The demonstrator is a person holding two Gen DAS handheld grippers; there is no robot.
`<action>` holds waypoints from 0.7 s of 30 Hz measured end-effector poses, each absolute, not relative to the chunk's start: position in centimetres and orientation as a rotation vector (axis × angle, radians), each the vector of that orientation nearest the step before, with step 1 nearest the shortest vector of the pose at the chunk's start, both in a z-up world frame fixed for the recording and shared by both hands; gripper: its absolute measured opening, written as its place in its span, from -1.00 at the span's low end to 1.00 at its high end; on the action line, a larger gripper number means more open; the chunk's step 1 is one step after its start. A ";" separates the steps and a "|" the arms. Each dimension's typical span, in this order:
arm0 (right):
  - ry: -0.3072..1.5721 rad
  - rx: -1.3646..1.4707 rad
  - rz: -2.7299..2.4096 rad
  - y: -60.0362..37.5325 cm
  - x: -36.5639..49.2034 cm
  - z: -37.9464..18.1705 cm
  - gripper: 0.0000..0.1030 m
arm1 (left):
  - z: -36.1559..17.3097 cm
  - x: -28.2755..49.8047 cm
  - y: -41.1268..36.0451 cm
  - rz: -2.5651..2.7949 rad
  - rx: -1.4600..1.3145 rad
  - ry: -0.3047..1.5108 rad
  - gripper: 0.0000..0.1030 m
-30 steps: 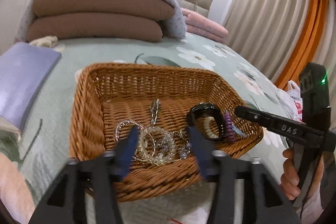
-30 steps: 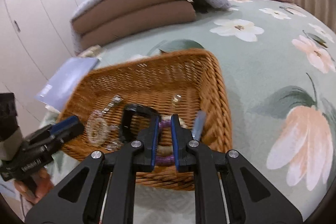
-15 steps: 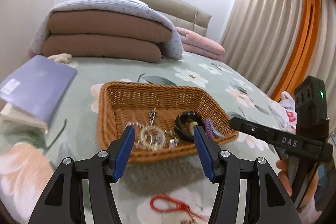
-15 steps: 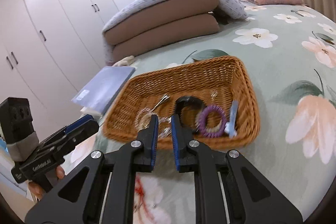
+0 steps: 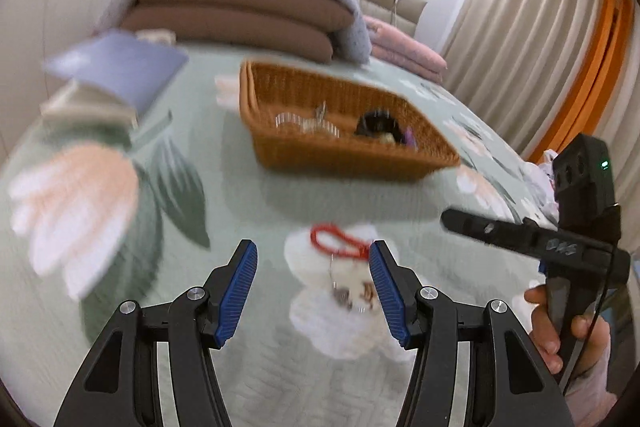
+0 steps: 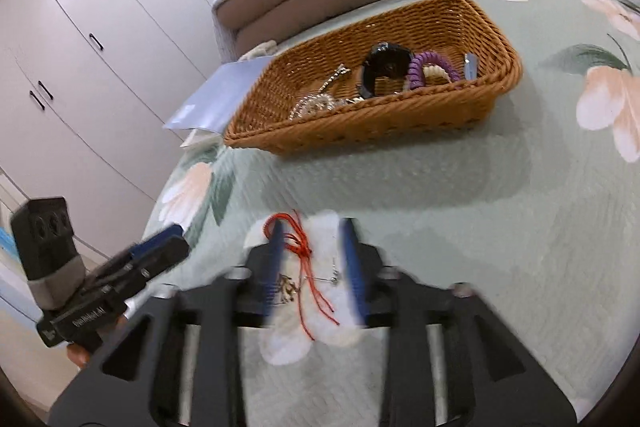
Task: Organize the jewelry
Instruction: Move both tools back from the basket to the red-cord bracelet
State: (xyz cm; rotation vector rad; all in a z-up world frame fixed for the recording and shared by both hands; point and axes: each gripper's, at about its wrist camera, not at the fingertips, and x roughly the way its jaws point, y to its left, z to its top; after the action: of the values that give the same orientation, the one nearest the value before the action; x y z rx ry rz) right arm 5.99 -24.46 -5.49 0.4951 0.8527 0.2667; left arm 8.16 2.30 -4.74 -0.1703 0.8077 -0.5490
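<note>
Both hand-held grippers have been drawn back from the basket (image 6: 496, 83) toward the red cord (image 6: 298, 247) lying on the bed (image 6: 520, 207). The right hand-held gripper (image 6: 312, 263), shut earlier, is now open over the cord; the left hand-held gripper (image 5: 313, 291) stays open, empty. Pickup is judged next.

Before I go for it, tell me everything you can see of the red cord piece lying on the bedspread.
The red cord bracelet is a thin red string, looped at its far end with loose tails trailing toward the camera. A small metallic charm and a pin-like piece lie by it; whether they are attached is unclear. It lies flat on the bedspread, on a white printed flower, outside and in front of the wicker basket. The right gripper stands open around it, not visibly touching. The left gripper is open nearby.
</note>
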 end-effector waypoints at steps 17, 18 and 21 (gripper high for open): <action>0.895 0.211 0.053 -24.4 6.5 -5.3 0.50 | -6.6 8.5 -1.8 -0.531 -0.048 0.892 0.02; 0.908 0.193 0.055 -24.1 6.6 -5.5 0.50 | -6.7 8.6 -2.0 -0.527 -0.044 0.898 -0.03; 0.940 0.181 0.059 -23.6 6.7 -6.2 0.50 | -7.2 9.0 -2.5 -0.518 -0.037 0.917 -0.16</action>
State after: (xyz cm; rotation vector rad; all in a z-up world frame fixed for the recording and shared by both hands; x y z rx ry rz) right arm 6.70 -23.57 -6.16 0.1810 0.9398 0.0592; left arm 8.97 -2.47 -7.19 -0.0368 0.9173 -0.5181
